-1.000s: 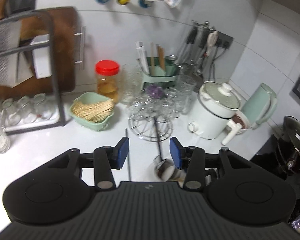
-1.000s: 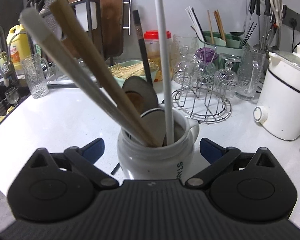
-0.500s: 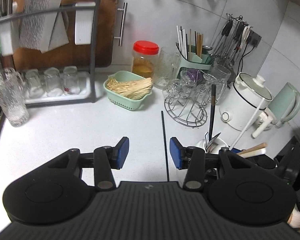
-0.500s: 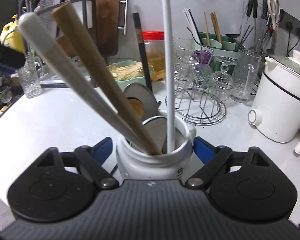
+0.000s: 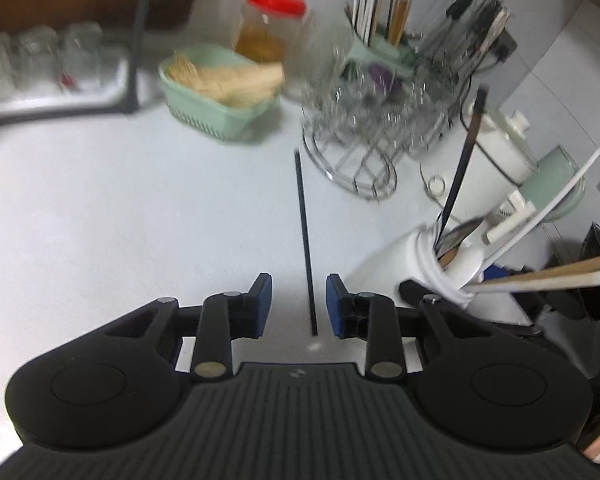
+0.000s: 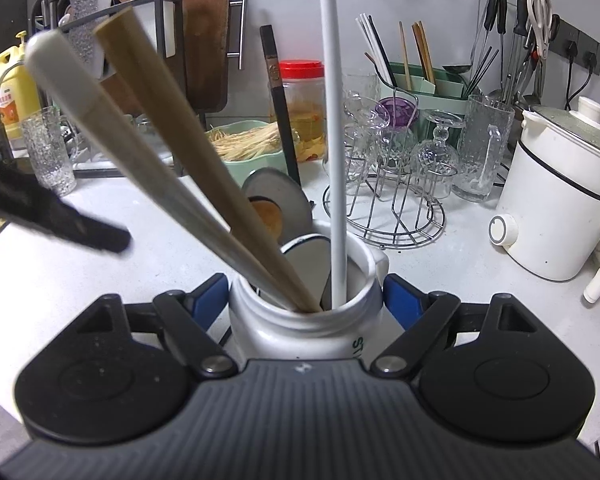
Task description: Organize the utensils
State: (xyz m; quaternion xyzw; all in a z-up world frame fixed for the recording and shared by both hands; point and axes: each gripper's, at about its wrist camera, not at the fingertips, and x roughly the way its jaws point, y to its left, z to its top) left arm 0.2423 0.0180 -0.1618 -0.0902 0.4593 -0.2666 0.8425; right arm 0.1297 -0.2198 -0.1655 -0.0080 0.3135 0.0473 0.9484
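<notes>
Black chopstick (image 5: 305, 240) flat on white counter (image 5: 140, 220), near end between blue pads (image 5: 260, 306) of left gripper (image 5: 296, 304), far end pointing toward wire glass rack (image 5: 364, 148). Jaws narrowing, closing, not yet pressing on the stick. Just right of that stick: white utensil jar (image 5: 428, 264), clamped at both sides by right gripper (image 6: 305, 300), pads tight on its walls. Inside the jar: two pale wooden handles (image 6: 172, 160), thin white rod (image 6: 334, 140), dark-handled tool (image 6: 278, 100), spoon bowls. Beyond the stick's far end, left of it: green basket (image 5: 220, 116) and red-lidded jar (image 5: 270, 24). Right of the jar: white cooker (image 6: 560, 200).
</notes>
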